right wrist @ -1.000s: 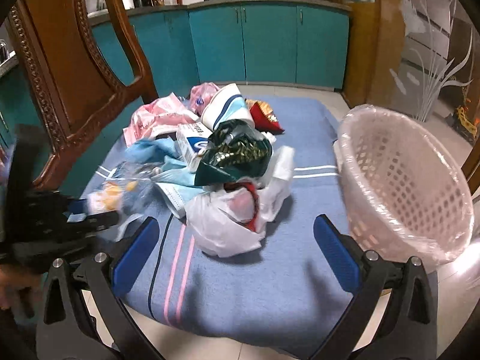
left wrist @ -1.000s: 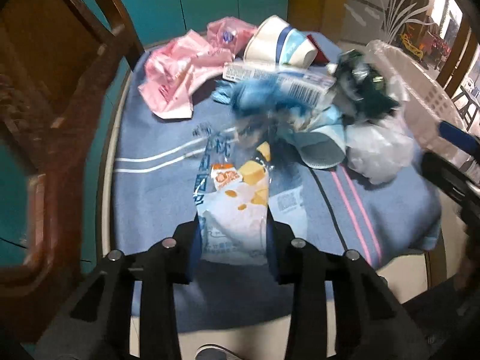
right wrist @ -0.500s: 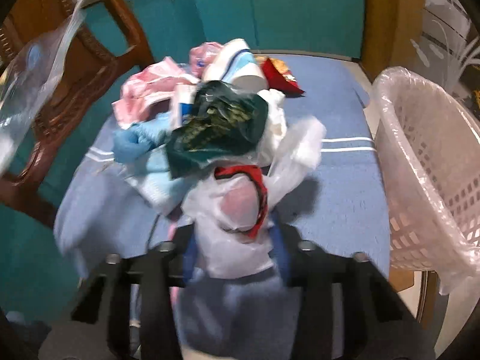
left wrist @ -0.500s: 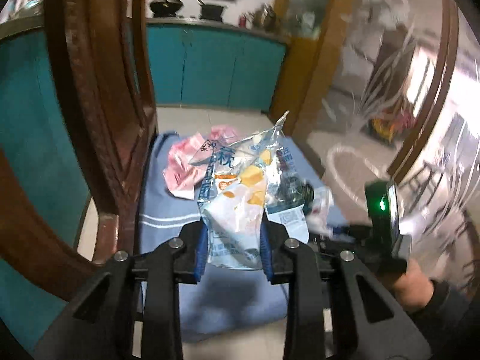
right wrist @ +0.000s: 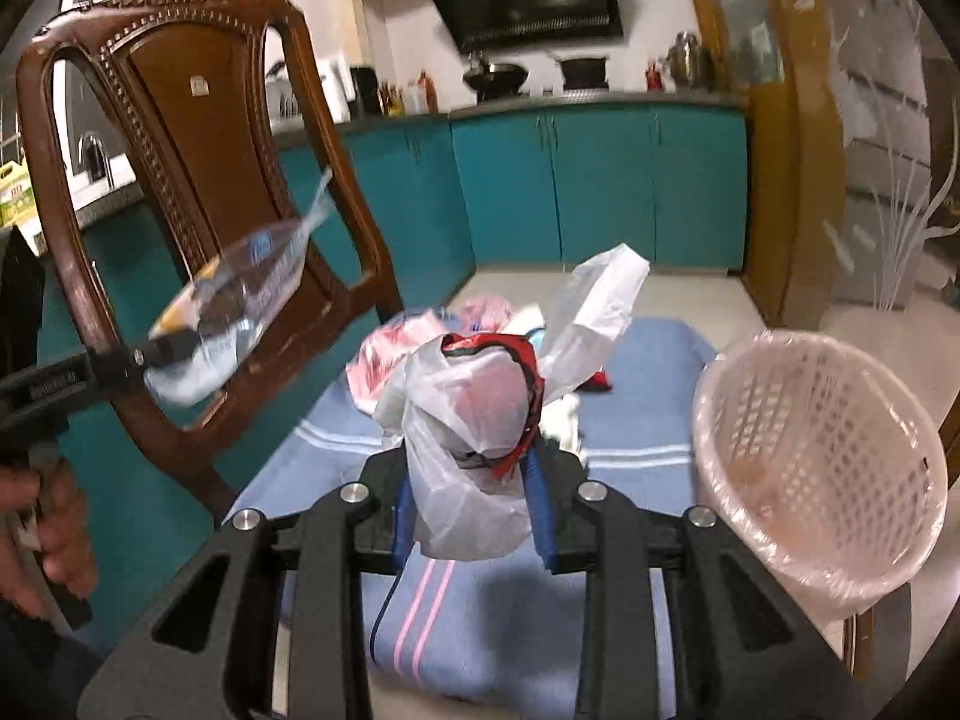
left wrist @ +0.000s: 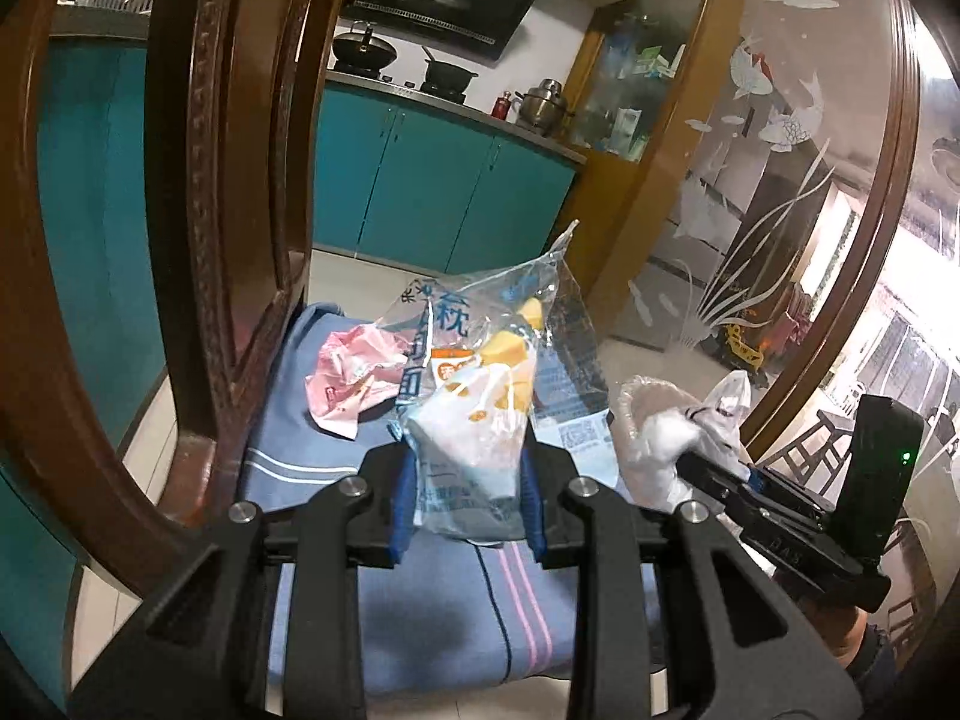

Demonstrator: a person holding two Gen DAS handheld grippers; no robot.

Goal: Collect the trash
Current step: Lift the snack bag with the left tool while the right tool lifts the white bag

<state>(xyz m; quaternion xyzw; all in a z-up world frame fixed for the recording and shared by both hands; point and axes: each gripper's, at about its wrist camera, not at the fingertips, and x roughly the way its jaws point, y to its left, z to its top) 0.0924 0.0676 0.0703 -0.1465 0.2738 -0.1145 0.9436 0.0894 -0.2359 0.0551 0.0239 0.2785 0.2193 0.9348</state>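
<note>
My left gripper [left wrist: 468, 501] is shut on a clear snack wrapper [left wrist: 480, 396] with blue print and yellow pieces, held up above the blue cloth [left wrist: 312, 456]. It also shows at the left of the right wrist view [right wrist: 234, 312]. My right gripper [right wrist: 471, 510] is shut on a white plastic bag [right wrist: 474, 420] with a red wrapper inside, lifted above the cloth. That bag also shows in the left wrist view [left wrist: 666, 438]. The pink lined trash basket [right wrist: 822, 438] stands to the right of the bag.
A pink crumpled wrapper [left wrist: 354, 378] lies on the cloth, and more trash [right wrist: 390, 348] sits behind the lifted bag. A brown wooden chair [right wrist: 198, 180] stands at the left. Teal kitchen cabinets [right wrist: 600, 186] are behind.
Both grippers have risen from the cloth. The right gripper closed on the white bag and lifted it. The left gripper carried the snack wrapper up and back.
</note>
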